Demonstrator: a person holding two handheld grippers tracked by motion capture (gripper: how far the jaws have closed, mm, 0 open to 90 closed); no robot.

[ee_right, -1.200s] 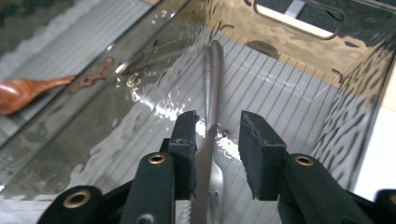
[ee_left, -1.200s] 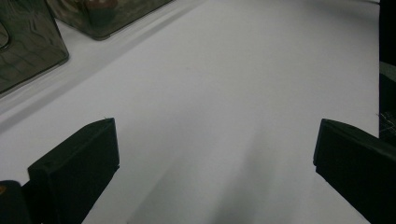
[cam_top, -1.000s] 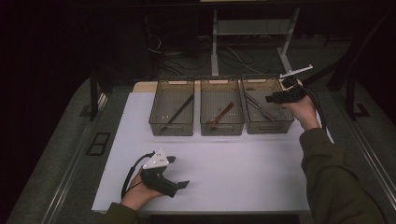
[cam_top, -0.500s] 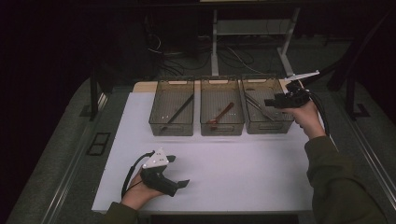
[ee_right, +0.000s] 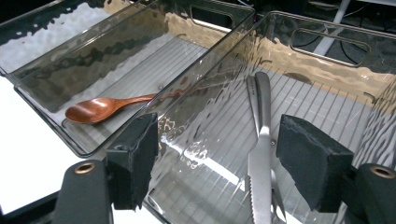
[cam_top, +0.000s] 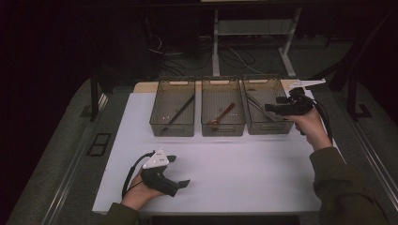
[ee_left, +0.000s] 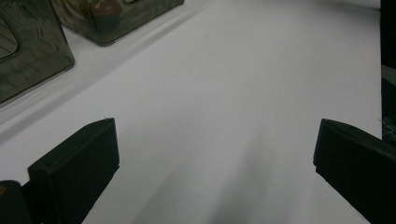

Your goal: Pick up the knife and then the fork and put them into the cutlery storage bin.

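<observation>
The knife (ee_right: pixel 260 154) lies flat in the right bin (cam_top: pixel 267 123), and it looks hard, smooth and slippery, with a sharp toothed edge, so the plain handle end looks like the safest spot to pinch. The right gripper (ee_right: pixel 217 163) hangs over it with jaws apart, just opening, pressing on nothing. The left gripper (cam_top: pixel 180 183) rests wide open and empty on the white table (cam_top: pixel 244 164), well away from the bins.

My jaws spread wide over bare white table (ee_left: pixel 243 93); two smoky bins (ee_left: pixel 32 46), perhaps plastic, sit upper left.
</observation>
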